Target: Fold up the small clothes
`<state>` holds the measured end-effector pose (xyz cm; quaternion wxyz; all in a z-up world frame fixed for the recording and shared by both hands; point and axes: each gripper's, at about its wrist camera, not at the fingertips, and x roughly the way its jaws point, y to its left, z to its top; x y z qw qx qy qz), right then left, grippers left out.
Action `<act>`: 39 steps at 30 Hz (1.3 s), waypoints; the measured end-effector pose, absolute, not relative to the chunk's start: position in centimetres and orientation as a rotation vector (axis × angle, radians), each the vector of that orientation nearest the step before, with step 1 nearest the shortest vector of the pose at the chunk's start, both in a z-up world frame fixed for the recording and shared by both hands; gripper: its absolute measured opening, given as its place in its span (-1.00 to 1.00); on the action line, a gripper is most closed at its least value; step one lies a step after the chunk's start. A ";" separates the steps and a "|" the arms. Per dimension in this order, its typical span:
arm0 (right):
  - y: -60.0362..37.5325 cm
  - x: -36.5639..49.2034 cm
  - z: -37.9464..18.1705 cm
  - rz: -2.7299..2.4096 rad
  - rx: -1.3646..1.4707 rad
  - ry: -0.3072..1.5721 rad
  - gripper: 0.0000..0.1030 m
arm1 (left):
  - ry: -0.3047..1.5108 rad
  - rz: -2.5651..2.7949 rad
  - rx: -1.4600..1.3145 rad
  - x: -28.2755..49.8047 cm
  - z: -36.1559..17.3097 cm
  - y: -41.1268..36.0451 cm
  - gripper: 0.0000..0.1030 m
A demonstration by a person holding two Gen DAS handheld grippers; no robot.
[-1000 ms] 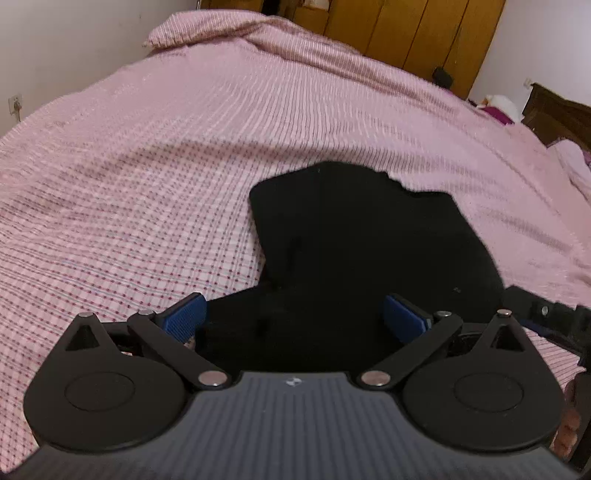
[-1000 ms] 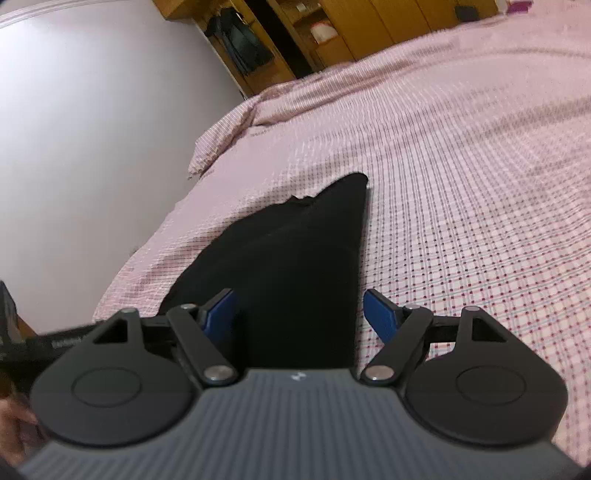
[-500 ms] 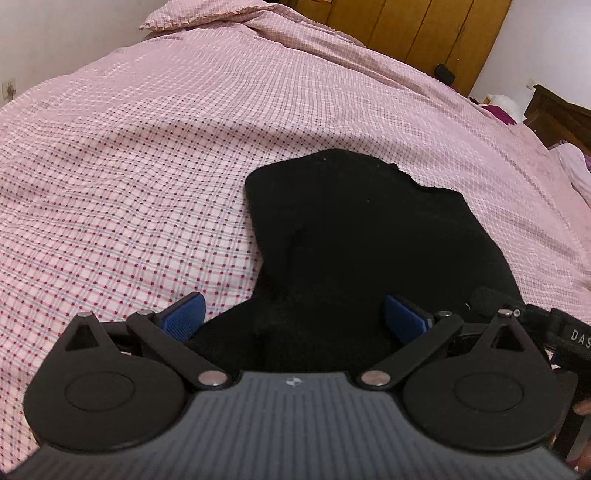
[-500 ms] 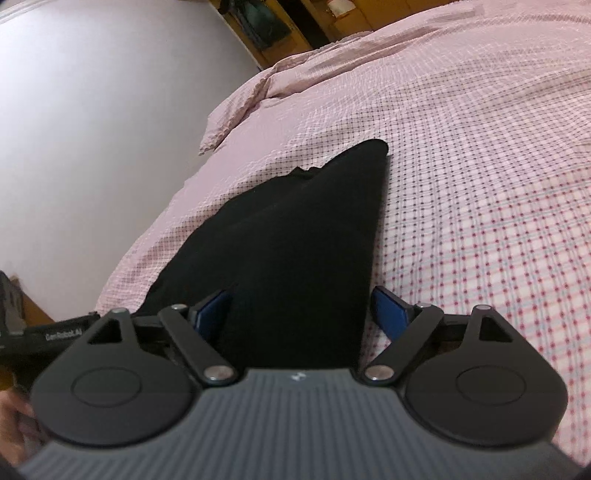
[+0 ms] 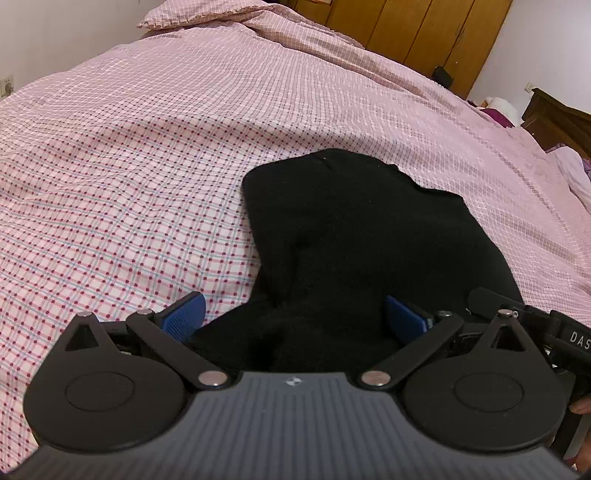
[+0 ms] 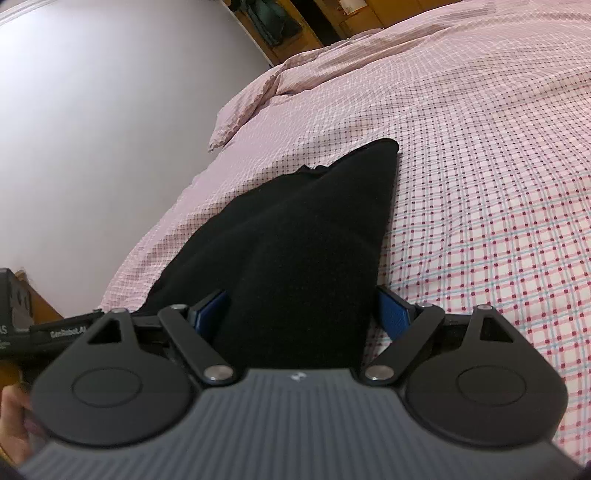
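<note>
A black garment [image 5: 354,236] lies flat on the pink checked bedspread [image 5: 147,155]. It also shows in the right wrist view [image 6: 306,236], tapering to a far corner. My left gripper [image 5: 295,317] is open, its blue pads [image 5: 184,314] spread wide on either side of the garment's near edge. My right gripper [image 6: 301,314] is open too, its blue pads [image 6: 391,314] either side of the garment's other near end. The cloth runs between both pairs of jaws; the near hem is hidden under the gripper bodies.
The bedspread [image 6: 480,166] stretches far ahead and to both sides. A pillow [image 5: 207,18] lies at the bed's head. Wooden wardrobes [image 5: 424,33] stand behind. A dark wooden headboard piece [image 5: 554,118] is at far right. A white wall [image 6: 110,110] borders the bed.
Both grippers have moved lower and closer over the garment's near edge, so the cloth looks larger between the jaws. Both jaws have stayed open.
</note>
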<state>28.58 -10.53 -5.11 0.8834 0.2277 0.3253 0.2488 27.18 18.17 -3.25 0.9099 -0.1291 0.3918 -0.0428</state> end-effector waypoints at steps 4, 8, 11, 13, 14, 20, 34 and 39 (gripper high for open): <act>-10.5 28.8 -5.2 0.528 0.468 0.677 0.68 | 0.798 -0.091 -0.265 27.1 -3.3 18.2 1.00; -10.5 28.8 -5.3 0.538 0.466 0.671 0.68 | 0.793 -0.095 -0.265 27.0 -3.3 18.2 1.00; -10.6 28.8 -5.3 0.542 0.467 0.668 0.68 | 0.790 -0.097 -0.266 27.0 -3.3 18.2 1.00; -10.6 28.8 -5.3 0.547 0.469 0.668 0.68 | 0.788 -0.098 -0.267 27.0 -3.3 18.2 1.00; -10.6 28.9 -5.3 0.550 0.471 0.669 0.68 | 0.786 -0.100 -0.268 27.0 -3.4 18.2 1.00; -10.6 29.2 -5.3 0.562 0.484 0.669 0.64 | 0.777 -0.105 -0.276 27.0 -3.4 18.2 1.00; -12.0 28.9 -3.8 0.532 0.694 0.694 -0.21 | 0.762 -0.306 -0.613 26.4 -3.8 20.5 -0.16; -13.0 28.1 -1.9 0.535 0.746 0.716 -0.24 | 0.755 -0.327 -0.661 25.0 -2.8 19.9 -0.19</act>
